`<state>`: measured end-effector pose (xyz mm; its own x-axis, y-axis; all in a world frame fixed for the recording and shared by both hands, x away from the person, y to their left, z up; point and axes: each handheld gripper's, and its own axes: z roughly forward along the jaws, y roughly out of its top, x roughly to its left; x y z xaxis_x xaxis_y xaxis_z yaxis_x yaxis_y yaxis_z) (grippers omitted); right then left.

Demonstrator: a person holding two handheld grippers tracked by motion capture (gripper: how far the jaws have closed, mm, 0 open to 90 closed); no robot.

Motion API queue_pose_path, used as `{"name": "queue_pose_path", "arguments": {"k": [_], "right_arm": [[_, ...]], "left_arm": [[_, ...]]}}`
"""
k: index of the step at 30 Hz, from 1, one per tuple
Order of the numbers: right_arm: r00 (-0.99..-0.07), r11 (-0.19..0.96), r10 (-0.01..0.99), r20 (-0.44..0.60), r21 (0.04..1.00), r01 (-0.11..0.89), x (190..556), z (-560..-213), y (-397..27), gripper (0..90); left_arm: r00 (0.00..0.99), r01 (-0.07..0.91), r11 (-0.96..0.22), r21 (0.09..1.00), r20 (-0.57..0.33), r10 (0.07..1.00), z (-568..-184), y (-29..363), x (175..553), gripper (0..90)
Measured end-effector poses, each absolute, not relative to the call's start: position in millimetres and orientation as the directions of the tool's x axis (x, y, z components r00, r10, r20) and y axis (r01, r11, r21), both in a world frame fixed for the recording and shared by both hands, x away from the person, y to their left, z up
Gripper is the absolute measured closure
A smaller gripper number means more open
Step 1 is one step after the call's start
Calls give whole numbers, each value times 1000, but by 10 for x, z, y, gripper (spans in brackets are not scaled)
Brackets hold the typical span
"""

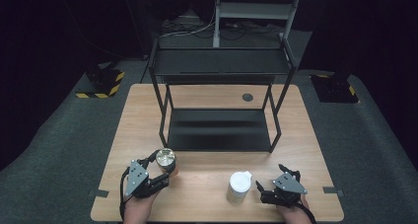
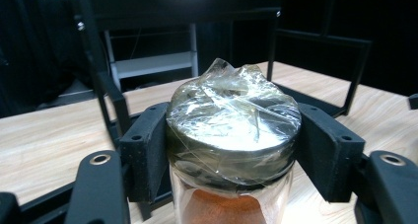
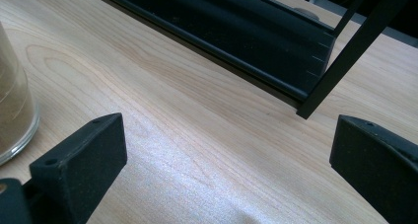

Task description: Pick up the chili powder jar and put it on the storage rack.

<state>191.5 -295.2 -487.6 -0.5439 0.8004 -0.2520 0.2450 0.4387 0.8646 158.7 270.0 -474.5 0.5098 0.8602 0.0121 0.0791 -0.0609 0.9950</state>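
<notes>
A glass jar (image 1: 166,161) with a dark lid under crumpled clear film stands near the table's front left. My left gripper (image 1: 163,170) is shut on the jar (image 2: 231,135), its black pads (image 2: 145,150) pressing both sides just below the lid; reddish-brown contents show through the glass. A second jar (image 1: 239,185) with a white lid stands at the front centre, and its glass edge (image 3: 12,115) shows in the right gripper view. My right gripper (image 1: 268,184) rests to the right of it, jaws wide apart over bare wood (image 3: 222,150).
A black two-tier metal shelf (image 1: 220,105) stands on the middle and back of the wooden table (image 1: 296,150); its lower tray edge and a leg (image 3: 256,61) lie just ahead of my right gripper. A round grey cable port (image 1: 247,97) is at the back.
</notes>
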Motion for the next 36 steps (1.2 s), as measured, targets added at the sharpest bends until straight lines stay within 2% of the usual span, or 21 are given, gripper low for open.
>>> {"name": "queue_pose_path", "arguments": {"k": [13, 18, 27, 36], "right_arm": [[-547, 454, 793, -268, 858, 239, 1915, -4875, -2933, 0], [-548, 449, 795, -261, 860, 242, 1921, -4872, -2943, 0], [-548, 451, 794, -262, 859, 243, 1922, -4871, -2939, 0], [-547, 449, 796, -260, 860, 244, 1922, -4871, -2942, 0]], "left_arm": [[536, 72, -17, 997, -24, 844, -4624, 2561, 1607, 343], [547, 42, -48, 998, 17, 837, -4498, 2521, 1618, 343], [545, 36, -28, 999, 3, 839, -4381, 2577, 1653, 343], [547, 1, -34, 999, 28, 836, -4147, 2569, 1716, 343]]}}
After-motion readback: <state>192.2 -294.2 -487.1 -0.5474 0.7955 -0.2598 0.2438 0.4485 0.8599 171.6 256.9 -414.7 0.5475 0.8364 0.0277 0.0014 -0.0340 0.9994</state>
